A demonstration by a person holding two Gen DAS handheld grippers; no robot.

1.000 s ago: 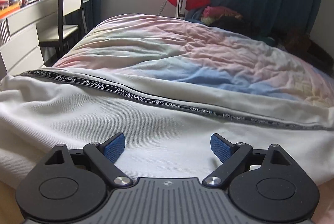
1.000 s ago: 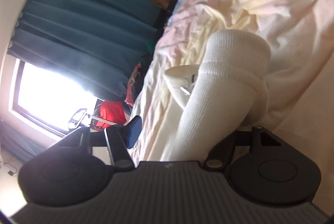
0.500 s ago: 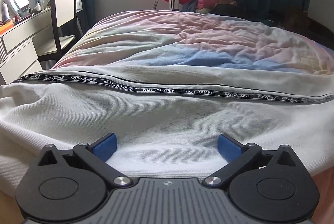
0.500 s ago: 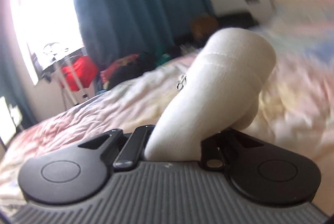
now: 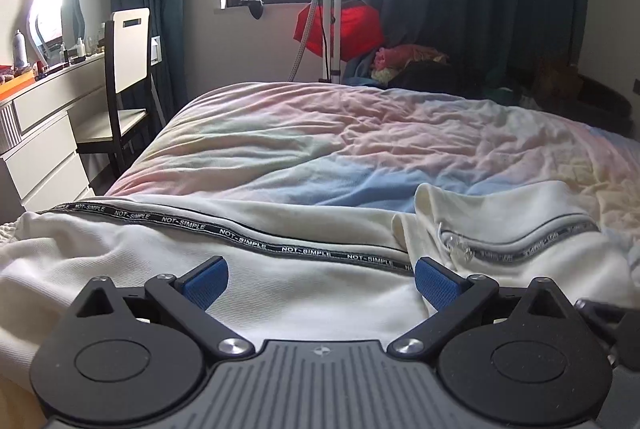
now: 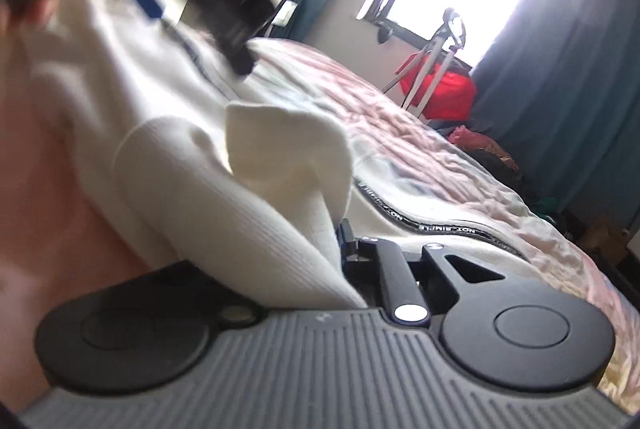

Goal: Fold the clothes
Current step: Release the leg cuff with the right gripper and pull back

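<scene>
Your left gripper [image 5: 322, 279] sits just above the white sweater [image 5: 280, 281] with its blue pads [image 5: 206, 283] spread wide, nothing between them. Your right gripper [image 6: 340, 241] is clamped tight on a bunched fold of that same sweater [image 6: 248, 197]; its jaws have just been closing on the fabric. The sweater lies across the near edge of the bed [image 5: 360, 133], black lettered trim [image 5: 248, 243] facing up, 1 flap doubled over on the right.
</scene>
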